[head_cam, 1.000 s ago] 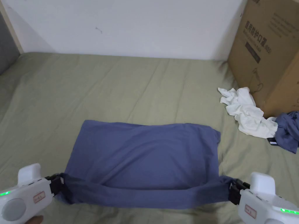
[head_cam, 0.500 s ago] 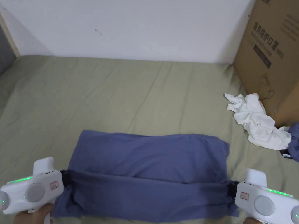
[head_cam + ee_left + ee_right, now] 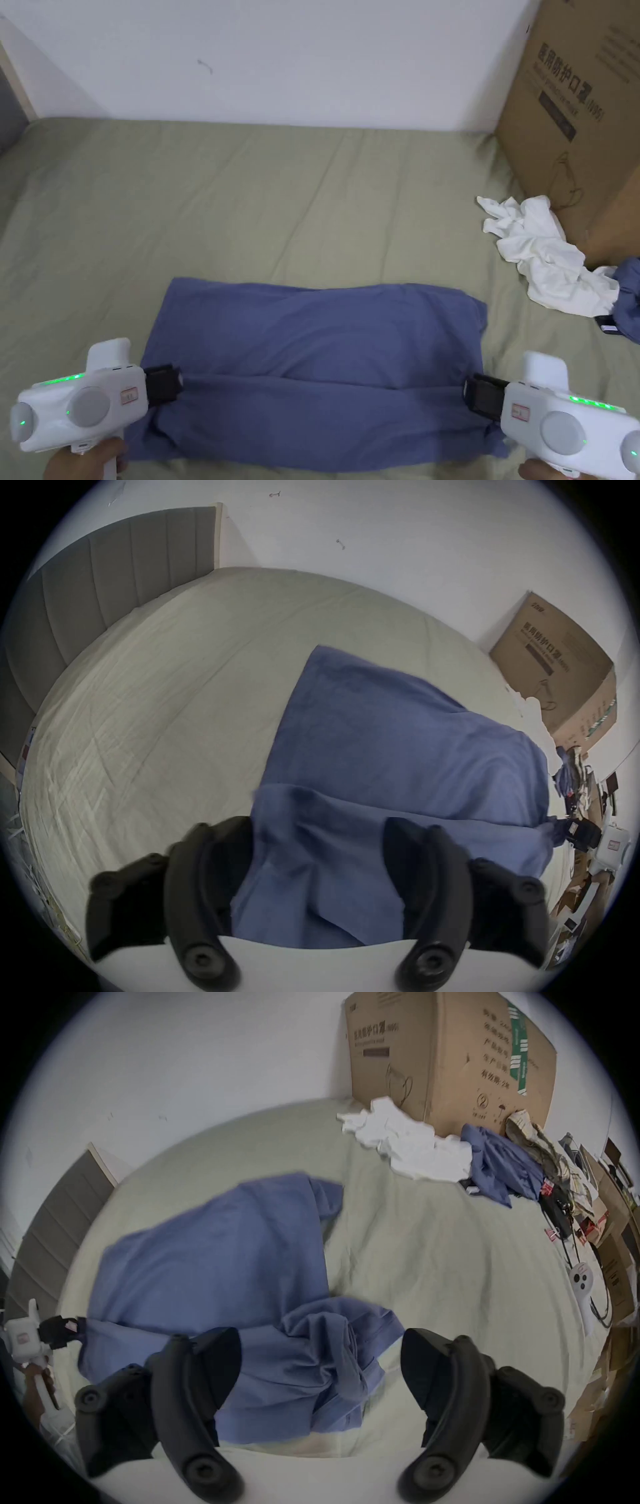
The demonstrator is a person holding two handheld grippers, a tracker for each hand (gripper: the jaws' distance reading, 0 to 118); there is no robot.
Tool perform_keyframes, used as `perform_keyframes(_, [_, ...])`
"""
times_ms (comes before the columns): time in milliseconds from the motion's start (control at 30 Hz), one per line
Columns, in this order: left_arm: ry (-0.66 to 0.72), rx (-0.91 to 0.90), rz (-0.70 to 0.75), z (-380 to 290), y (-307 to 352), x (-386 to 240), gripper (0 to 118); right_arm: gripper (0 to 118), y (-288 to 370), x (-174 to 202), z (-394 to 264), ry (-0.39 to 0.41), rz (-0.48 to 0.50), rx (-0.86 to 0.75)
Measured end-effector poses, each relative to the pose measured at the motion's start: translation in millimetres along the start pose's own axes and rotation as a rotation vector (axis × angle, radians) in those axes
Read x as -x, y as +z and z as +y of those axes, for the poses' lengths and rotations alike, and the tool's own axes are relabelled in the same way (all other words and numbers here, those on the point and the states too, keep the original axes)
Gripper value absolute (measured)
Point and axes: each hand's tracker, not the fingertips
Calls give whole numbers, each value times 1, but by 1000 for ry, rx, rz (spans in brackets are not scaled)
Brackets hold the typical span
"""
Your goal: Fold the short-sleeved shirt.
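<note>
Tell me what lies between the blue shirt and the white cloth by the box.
Only bare green sheet lies between the blue shirt and the crumpled white cloth. That stretch shows in the head view and in the right gripper view.

Cardboard box (image 3: 581, 119) upper right of head view; crumpled white cloth (image 3: 547, 253) touching its base, on green bedsheet (image 3: 250, 200).

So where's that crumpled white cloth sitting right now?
In the head view the crumpled white cloth lies on the green bedsheet at the far right, against the foot of the cardboard box, beside a bunched blue garment.
</note>
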Motion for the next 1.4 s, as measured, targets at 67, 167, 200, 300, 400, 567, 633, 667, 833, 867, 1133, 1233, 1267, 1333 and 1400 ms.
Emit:
perform_keyframes(67, [-25, -89, -24, -1, 24, -6, 90, 101, 25, 0, 4, -19, 29, -67])
perform_keyframes(167, [-51, -151, -51, -2, 58, -14, 104, 104, 68, 1, 8, -31, 57, -163])
perform_keyframes(200, [-58, -182, -60, -4, 70, -16, 108, 107, 81, 2, 7, -27, 67, -192])
perform_keyframes(300, [-77, -256, -70, -12, 102, -21, 118, 115, 119, 3, 2, -11, 80, -275])
perform_keyframes(400, [-96, -293, -60, -23, 126, -24, 118, 115, 150, 7, -9, 18, 75, -316])
perform_keyframes(567, [-117, -338, -36, -48, 146, -27, 118, 108, 183, 15, -33, 107, 19, -390])
perform_keyframes(633, [-108, -357, -24, -57, 152, -27, 115, 86, 191, 19, -43, 138, -1, -418])
perform_keyframes(667, [-107, -371, -31, -61, 154, -27, 106, 65, 192, 21, -45, 146, -17, -428])
perform_keyframes(833, [-98, -392, -78, -75, 160, -24, 7, 2, 198, 28, -59, 177, -14, -474])
perform_keyframes(867, [-99, -391, -87, -78, 160, -24, 7, 2, 199, 27, -59, 189, 8, -472])
perform_keyframes(1133, [-73, -313, -77, -78, 143, -13, 6, 2, 194, 31, -55, 179, 26, -460])
perform_keyframes(1233, [-53, -261, -70, -71, 125, -5, 6, 2, 187, 31, -51, 170, 27, -448])
perform_keyframes(1267, [-44, -235, -68, -68, 118, -2, 7, 2, 184, 31, -50, 166, 29, -442])
perform_keyframes(1333, [-29, -191, -59, -62, 102, 3, 7, 2, 178, 32, -49, 159, 27, -427])
perform_keyframes(1400, [-19, -148, -34, -54, 84, 7, 7, 2, 171, 32, -47, 157, 21, -413])
